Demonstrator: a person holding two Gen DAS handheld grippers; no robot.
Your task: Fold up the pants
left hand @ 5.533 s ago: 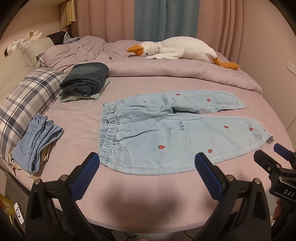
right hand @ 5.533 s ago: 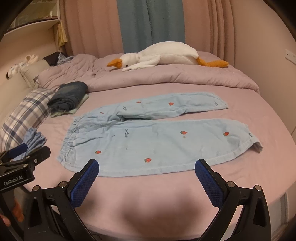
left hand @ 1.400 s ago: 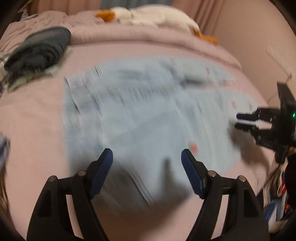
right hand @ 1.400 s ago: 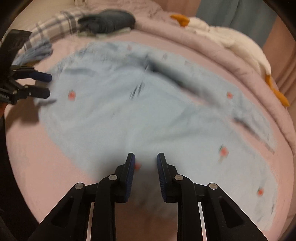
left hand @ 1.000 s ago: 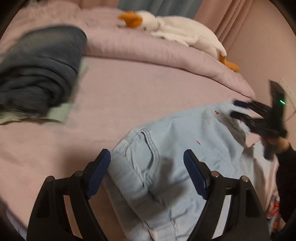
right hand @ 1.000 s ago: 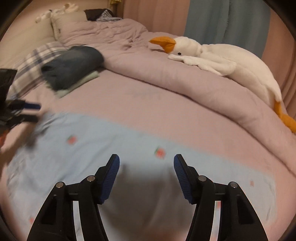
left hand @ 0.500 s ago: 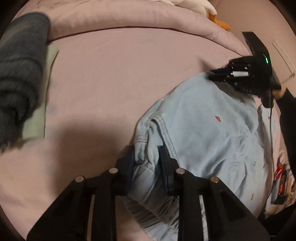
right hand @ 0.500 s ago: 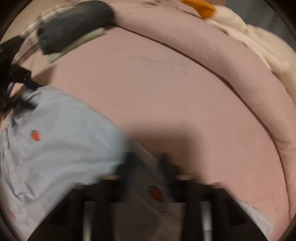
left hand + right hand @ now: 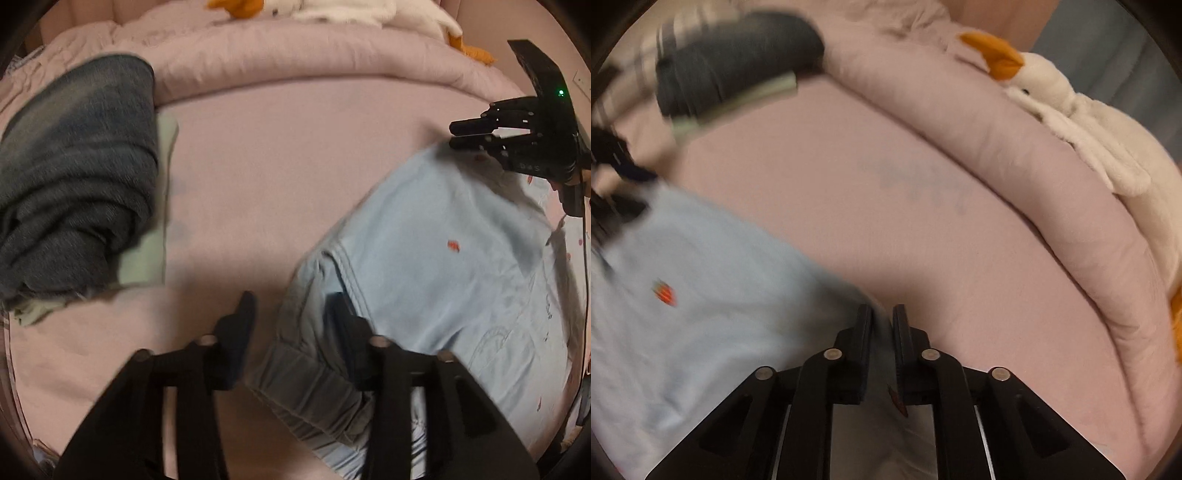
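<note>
The light blue pants [image 9: 436,266] with small red strawberry prints lie on the pink bed, one leg folded over the other. My left gripper [image 9: 291,314] stands over the gathered waistband with its jaws apart. In the right wrist view my right gripper [image 9: 882,317] is shut on the pants' [image 9: 701,295] leg edge, with cloth running between the pads. The right gripper also shows at the far right of the left wrist view [image 9: 458,134]. The left gripper shows blurred at the left edge of the right wrist view [image 9: 624,188].
A folded stack of dark denim over a pale green garment [image 9: 74,177] lies at the left, also in the right wrist view [image 9: 735,62]. A rolled pink duvet [image 9: 295,55] with a white goose plush [image 9: 1089,125] runs along the back of the bed.
My left gripper's jaws have opened off the waistband they pinched half a second ago. My right gripper stays shut on the leg edge. The folded leg now lies over the other leg.
</note>
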